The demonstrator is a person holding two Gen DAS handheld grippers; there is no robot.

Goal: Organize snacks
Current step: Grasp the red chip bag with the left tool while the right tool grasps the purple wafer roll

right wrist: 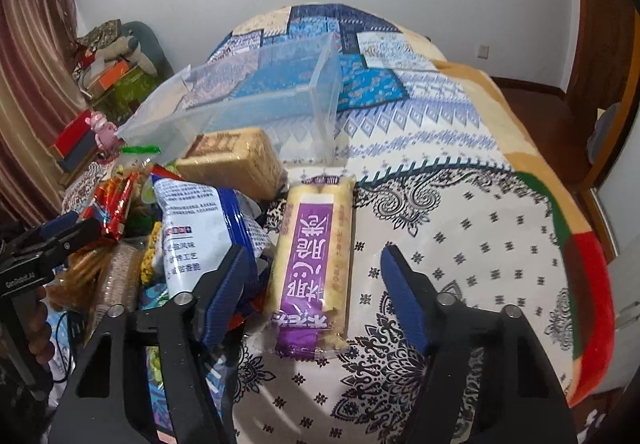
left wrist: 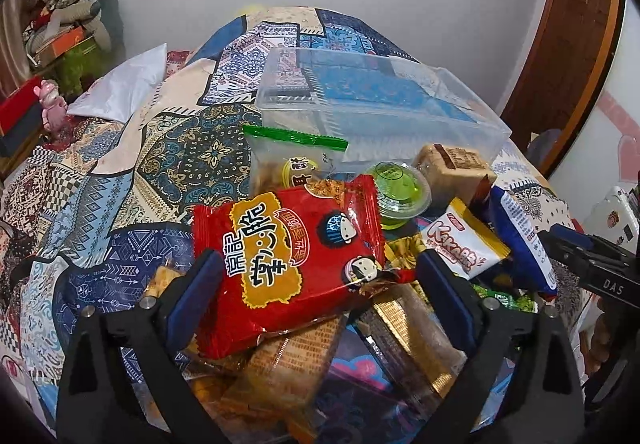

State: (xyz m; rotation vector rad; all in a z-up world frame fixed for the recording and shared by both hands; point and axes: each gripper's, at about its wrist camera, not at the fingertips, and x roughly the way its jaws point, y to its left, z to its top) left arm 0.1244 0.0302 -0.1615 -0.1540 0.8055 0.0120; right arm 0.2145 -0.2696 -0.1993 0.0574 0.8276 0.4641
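relation: red foil snack bag with yellow panel (left wrist: 294,264) lies on top of the snack pile, between the spread fingers of the left gripper (left wrist: 318,286), not pinched | right gripper (right wrist: 316,286) released, straddles the purple-banded yellow wafer pack (right wrist: 314,256), long axis along the fingers | clear plastic bin (left wrist: 380,104) beyond | writing: "kakara" on white-yellow sachet (left wrist: 464,244), "das", "genrobot.ai"
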